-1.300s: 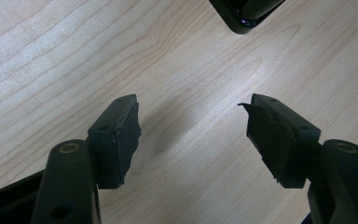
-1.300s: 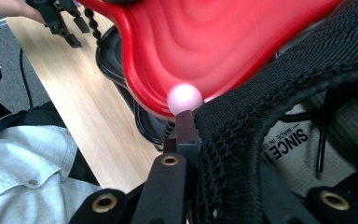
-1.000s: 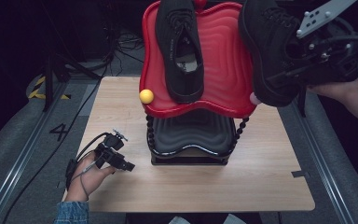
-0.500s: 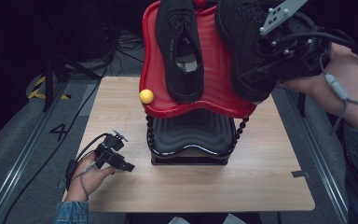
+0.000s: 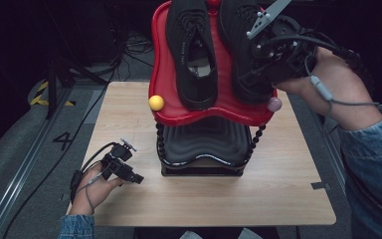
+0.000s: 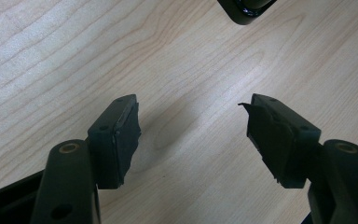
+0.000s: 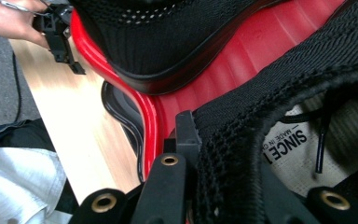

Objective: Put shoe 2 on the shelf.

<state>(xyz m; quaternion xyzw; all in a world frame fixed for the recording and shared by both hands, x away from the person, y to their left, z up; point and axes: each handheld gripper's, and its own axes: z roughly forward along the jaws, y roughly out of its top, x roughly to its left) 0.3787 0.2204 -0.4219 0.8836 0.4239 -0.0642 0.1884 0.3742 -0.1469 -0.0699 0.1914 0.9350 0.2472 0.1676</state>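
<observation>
A: Holding the second black shoe (image 5: 246,55) by its edge, the right gripper (image 5: 273,59) has its jaws squeezed tight on the cloth rim. The shoe hangs just over the red tray (image 5: 161,74), right next to the first shoe (image 5: 191,50), which lies on the tray already

B: What can go wrong?

A: The grip is only on a thin bit of the rim. The shoe is heavy at the toe, so I think it can swing or slip out. It can also bump the first shoe and push it off the tray's edge

B: And the tray?

A: It sits high on a black stand (image 5: 201,149), so a hard push may tip it

B: And the other hand?

A: The left gripper (image 5: 124,169) rests low on the wooden table (image 5: 288,199), jaws apart, holding nothing. It is too far away to catch anything that falls
</observation>
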